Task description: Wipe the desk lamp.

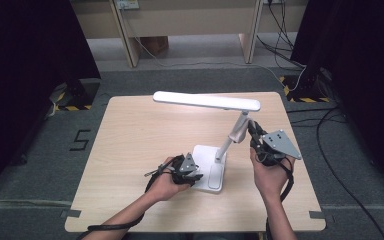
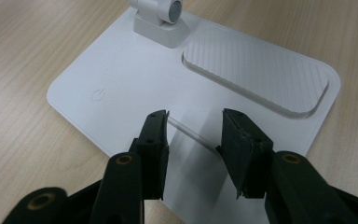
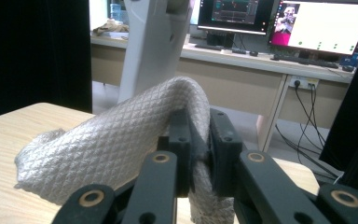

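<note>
The right gripper (image 3: 198,140) is clenched on a grey quilted cloth (image 3: 116,144) and holds it against the white stem (image 1: 228,140) of the desk lamp (image 1: 207,101), near the table's (image 1: 130,145) right edge. The left gripper (image 2: 193,140) is released, its jaws apart over the near edge of the lamp base (image 2: 121,79), which stands toward the table's front edge.
</note>
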`<state>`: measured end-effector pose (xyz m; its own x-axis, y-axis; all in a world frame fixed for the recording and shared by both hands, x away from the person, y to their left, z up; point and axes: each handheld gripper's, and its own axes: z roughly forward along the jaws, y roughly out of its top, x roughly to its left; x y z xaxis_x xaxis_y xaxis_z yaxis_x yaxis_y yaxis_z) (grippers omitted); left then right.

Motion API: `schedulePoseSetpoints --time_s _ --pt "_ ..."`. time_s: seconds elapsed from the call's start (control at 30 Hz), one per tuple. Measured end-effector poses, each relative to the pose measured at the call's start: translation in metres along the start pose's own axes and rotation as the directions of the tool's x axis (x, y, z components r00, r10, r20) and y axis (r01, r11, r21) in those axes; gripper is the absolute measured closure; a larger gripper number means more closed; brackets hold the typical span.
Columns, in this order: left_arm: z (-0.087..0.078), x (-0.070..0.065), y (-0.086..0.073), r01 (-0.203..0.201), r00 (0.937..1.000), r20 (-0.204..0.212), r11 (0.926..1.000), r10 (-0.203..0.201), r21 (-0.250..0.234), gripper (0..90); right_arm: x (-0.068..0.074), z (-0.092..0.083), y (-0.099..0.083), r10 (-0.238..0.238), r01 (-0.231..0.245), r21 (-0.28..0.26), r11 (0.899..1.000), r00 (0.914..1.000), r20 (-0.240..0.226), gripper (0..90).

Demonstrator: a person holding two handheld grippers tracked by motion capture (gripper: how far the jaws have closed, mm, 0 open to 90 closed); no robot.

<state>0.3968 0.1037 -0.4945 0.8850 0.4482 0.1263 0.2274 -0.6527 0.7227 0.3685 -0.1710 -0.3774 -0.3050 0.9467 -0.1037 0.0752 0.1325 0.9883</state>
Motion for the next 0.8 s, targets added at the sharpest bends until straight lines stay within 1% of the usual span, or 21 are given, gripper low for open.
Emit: schedulePoseSetpoints --time_s 0.33,0.37,0.43,0.53,0.6,0.8 --pt "0.0 0.0 0.0 -0.003 1.0 -0.001 1.0 0.003 0.0 60.8 0.002 0.001 -0.006 0.003 -0.003 0.016 1.0 1.0 0.006 81.6" --pt "0.0 0.0 0.0 -0.003 1.0 -0.001 1.0 0.003 0.001 60.8 0.003 0.001 -0.007 0.012 -0.012 0.02 1.0 0.9999 0.006 81.6" --pt "0.0 0.0 0.0 -0.003 1.0 -0.001 1.0 0.003 0.001 60.9 0.003 0.002 -0.008 0.006 -0.006 0.02 1.0 1.0 0.007 81.6" --pt "0.0 0.0 0.0 -0.002 1.0 -0.002 1.0 0.002 -0.002 60.8 0.004 0.002 -0.01 0.013 -0.013 0.025 1.0 0.9999 0.01 81.6" --pt "0.0 0.0 0.0 -0.002 1.0 -0.003 1.0 0.002 -0.002 60.9 0.004 0.002 -0.011 0.005 -0.005 0.025 1.0 0.9999 0.012 81.6" --pt "0.001 0.0 0.0 -0.002 1.0 -0.003 1.0 0.002 -0.003 61.0 0.005 0.003 -0.013 0.014 -0.014 0.034 0.999 0.9998 0.011 81.6"
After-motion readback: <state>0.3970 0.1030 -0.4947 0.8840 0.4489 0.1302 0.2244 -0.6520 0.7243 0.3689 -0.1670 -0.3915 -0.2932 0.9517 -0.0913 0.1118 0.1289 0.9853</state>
